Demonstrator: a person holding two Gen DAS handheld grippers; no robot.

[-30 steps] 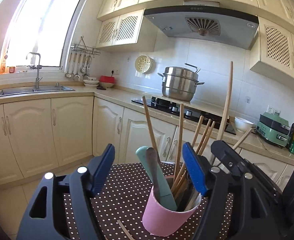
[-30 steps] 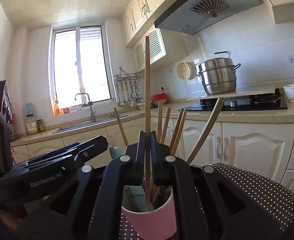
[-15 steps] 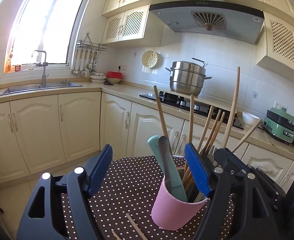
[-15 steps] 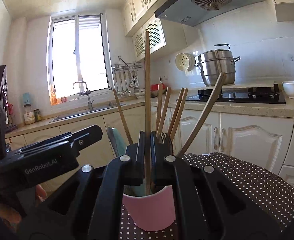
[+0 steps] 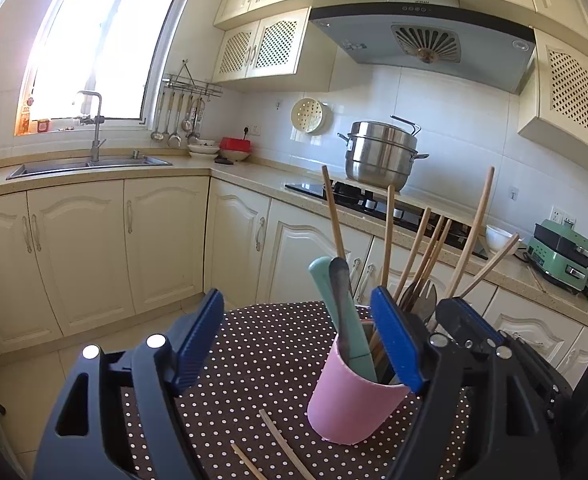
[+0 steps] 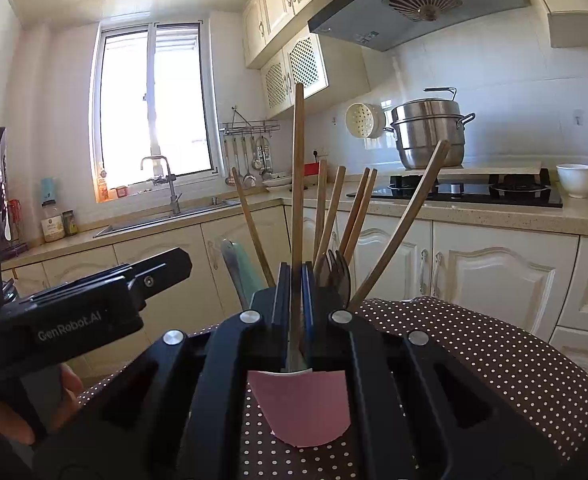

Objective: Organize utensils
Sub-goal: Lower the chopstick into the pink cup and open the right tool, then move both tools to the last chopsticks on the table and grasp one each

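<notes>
Chopsticks make up most of what already stands in the pink cup (image 5: 352, 404), which sits on the polka-dot tabletop (image 5: 262, 356) toward its right side; with them are a mint-green handled utensil (image 5: 344, 316), a dark spoon-like piece and a dark fork (image 6: 336, 270). The right hand-held gripper (image 6: 296, 312) is clenched on one long wooden chopstick (image 6: 297, 184), held upright directly over the cup with its lower end down at the rim; whether the tip has reached the bottom cannot be told, since the jaws hide it. The left hand-held gripper (image 5: 294, 344) is released, its blue pads wide apart, the right pad just beside the cup's near rim and the left pad well apart from it, grasping nothing.

By my reading the sorting is well along: the bulk of the utensils are collected and this chopstick is in the act of being dropped in. What remains, as far as the left wrist view shows, is a pair of loose chopsticks (image 5: 282, 446) lying flat on the tabletop, near and left of the cup. There may be more out of view below the frame. The empty left hand-held gripper seems best placed to fetch them once the right lets go
</notes>
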